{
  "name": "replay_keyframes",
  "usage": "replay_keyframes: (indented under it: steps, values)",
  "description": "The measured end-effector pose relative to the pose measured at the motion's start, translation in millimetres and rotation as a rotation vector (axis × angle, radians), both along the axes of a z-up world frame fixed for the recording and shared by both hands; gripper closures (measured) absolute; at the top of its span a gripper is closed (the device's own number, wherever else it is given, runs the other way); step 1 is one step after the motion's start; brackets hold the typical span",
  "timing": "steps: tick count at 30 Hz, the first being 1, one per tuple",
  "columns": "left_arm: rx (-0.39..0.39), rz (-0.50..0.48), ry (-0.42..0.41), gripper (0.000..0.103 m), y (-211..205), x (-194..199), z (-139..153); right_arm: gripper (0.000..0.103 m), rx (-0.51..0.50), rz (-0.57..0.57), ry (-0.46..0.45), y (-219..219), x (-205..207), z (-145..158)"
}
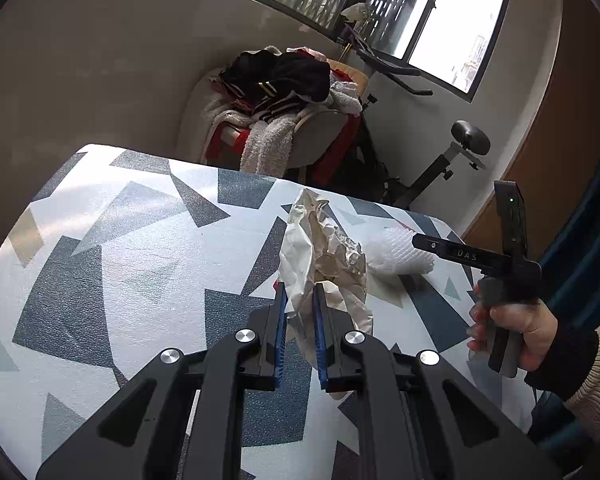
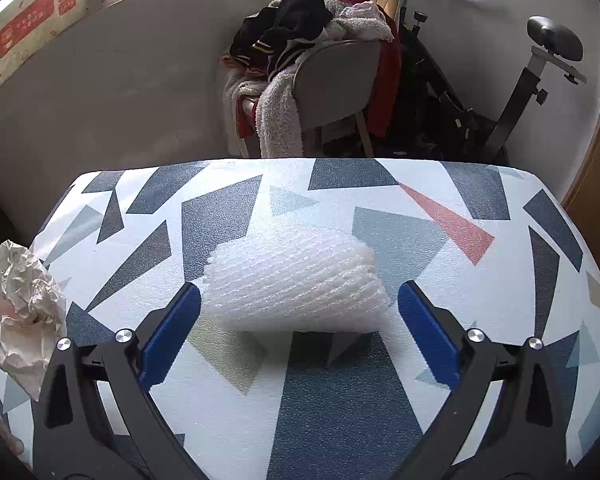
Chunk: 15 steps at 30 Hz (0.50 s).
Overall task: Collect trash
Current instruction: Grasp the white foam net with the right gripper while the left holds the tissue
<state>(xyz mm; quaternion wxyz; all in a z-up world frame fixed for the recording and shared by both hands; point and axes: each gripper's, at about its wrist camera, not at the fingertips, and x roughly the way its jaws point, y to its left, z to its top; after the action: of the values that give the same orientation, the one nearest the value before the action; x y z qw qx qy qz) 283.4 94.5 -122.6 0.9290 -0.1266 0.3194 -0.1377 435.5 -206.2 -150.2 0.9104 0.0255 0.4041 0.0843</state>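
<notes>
Only the left wrist view shows the left gripper (image 1: 300,300) clamped on the crumpled paper (image 1: 324,256), and a hand (image 1: 516,332) holding the right gripper (image 2: 300,312). The right wrist view shows that gripper's fingers wide apart around the white foam net (image 2: 296,280), not pressing it. Two pieces of trash lie on the patterned table (image 2: 340,400).

The letters "DAS" are showing in pale print on the black bar of the right gripper (image 1: 474,256), at about three o'clock in the left wrist view (the cardboard box's (image 2: 32,20) red labels are staying unreadable).
</notes>
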Motion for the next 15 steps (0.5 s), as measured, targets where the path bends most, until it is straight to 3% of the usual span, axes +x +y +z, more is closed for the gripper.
replay_keyframes:
  steps: [4,6,8,11,13,14,15]
  values:
    - [-0.012,-0.008,-0.002,0.091,1.9,-9.2,-5.8,0.006,-0.044,-0.021,0.072,25.3,25.2,-19.3]
    - [-0.031,-0.007,0.002,0.091,2.6,-13.7,-9.1,0.005,-0.143,-0.027,0.141,38.6,33.5,-35.2]
    - [-0.046,-0.008,0.007,0.091,1.8,-19.1,-12.4,0.005,-0.218,0.015,0.131,48.8,27.2,-38.4]
    - [-0.052,-0.015,0.008,0.091,-0.8,-28.5,-14.4,0.037,-0.189,0.057,0.106,39.7,12.8,-27.0]
    - [-0.051,-0.022,0.010,0.091,-3.5,-34.2,-14.1,0.072,-0.193,0.070,0.081,31.2,-0.7,-14.8]
    - [-0.055,-0.024,0.012,0.091,-4.7,-37.3,-13.5,0.082,-0.199,0.074,0.059,26.7,-9.2,-8.0]
    - [-0.058,-0.027,0.013,0.091,-6.0,-40.6,-12.3,0.084,-0.184,0.086,0.035,19.8,-19.6,-0.3]
